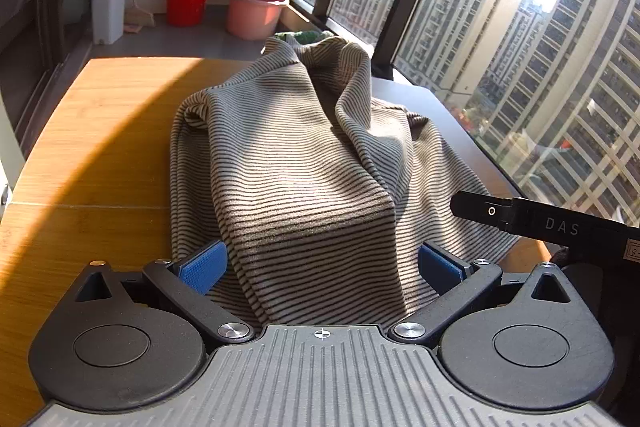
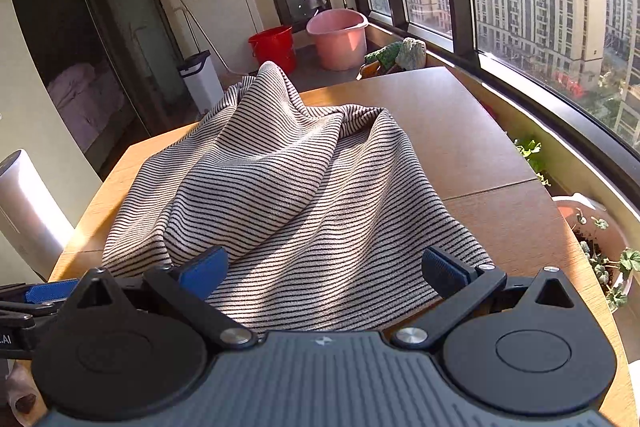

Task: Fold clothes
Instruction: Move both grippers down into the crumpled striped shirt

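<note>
Both the left gripper (image 1: 322,269) and right gripper (image 2: 324,273) stand wide open, holding nothing, at the near hem of the striped garment (image 1: 304,163) heaped on the wooden surface (image 1: 92,147). It looks like the spreading step; next, pinch the hem corners and pull flat, away from the buckets (image 1: 252,7) beyond

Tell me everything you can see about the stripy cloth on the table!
The stripy cloth is soft-looking fabric with thin dark and pale stripes. It lies bunched and wrinkled on the wooden table, humped up in ridges, not yet folded flat. Sunlight falls across it. Its near edge reaches in between the open fingers of the left gripper and the right gripper.
</note>
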